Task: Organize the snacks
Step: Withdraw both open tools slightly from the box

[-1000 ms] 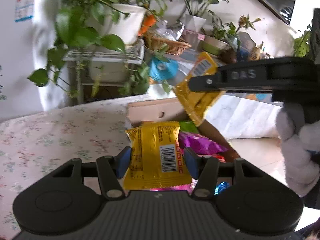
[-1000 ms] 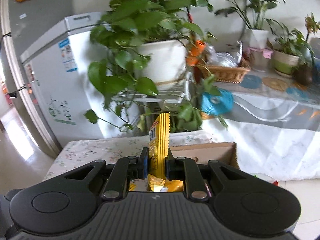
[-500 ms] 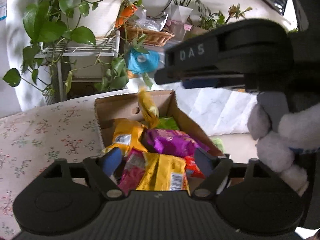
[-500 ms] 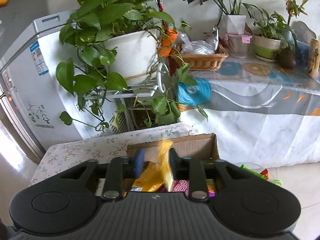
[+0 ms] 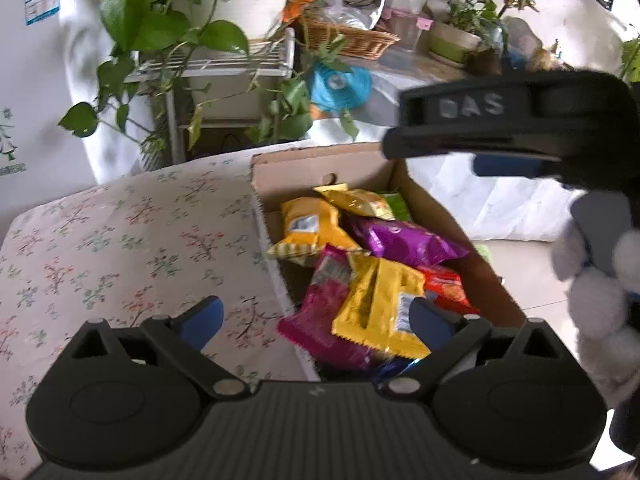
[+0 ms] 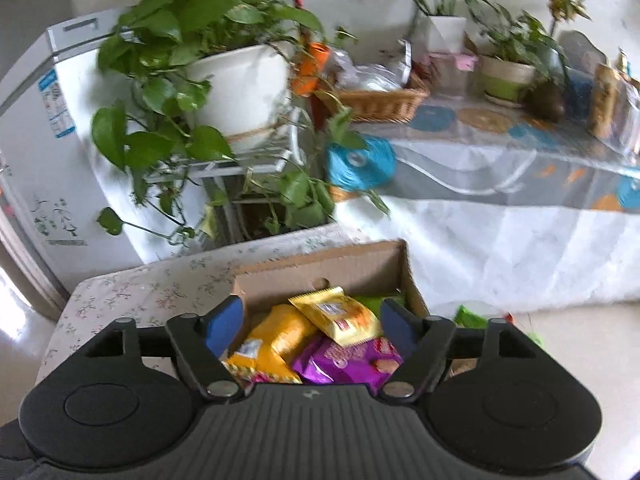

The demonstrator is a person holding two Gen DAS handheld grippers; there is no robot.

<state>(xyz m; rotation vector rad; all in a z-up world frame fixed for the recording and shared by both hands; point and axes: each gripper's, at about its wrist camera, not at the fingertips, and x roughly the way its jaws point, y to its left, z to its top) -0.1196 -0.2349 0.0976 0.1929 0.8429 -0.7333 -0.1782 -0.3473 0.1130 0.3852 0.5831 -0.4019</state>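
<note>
A cardboard box (image 5: 356,166) (image 6: 352,266) stands at the right edge of the flowered table and holds several snack packets. In the left wrist view a yellow packet (image 5: 380,308) lies on top at the near end, beside a magenta packet (image 5: 320,312) and a purple one (image 5: 400,240). My left gripper (image 5: 316,316) hovers over it, jaws still opening, nothing between the pads. The right wrist view has a small yellow packet (image 6: 340,314) lying loose at the box's far end, below my right gripper (image 6: 314,326), whose jaws are also opening and grip nothing. The right gripper (image 5: 500,120) crosses the left view at upper right.
The flowered tablecloth (image 5: 120,240) spreads left of the box. Behind stand a potted plant on a white rack (image 6: 240,80), a wicker basket (image 6: 380,100) and a blue roll (image 6: 360,164). A gloved hand (image 5: 600,280) holds the right gripper. A white fridge (image 6: 48,140) stands at left.
Both grippers were shut on yellow packets a second ago; both opened and the packets dropped into the box. The left view tipped down toward the box.
</note>
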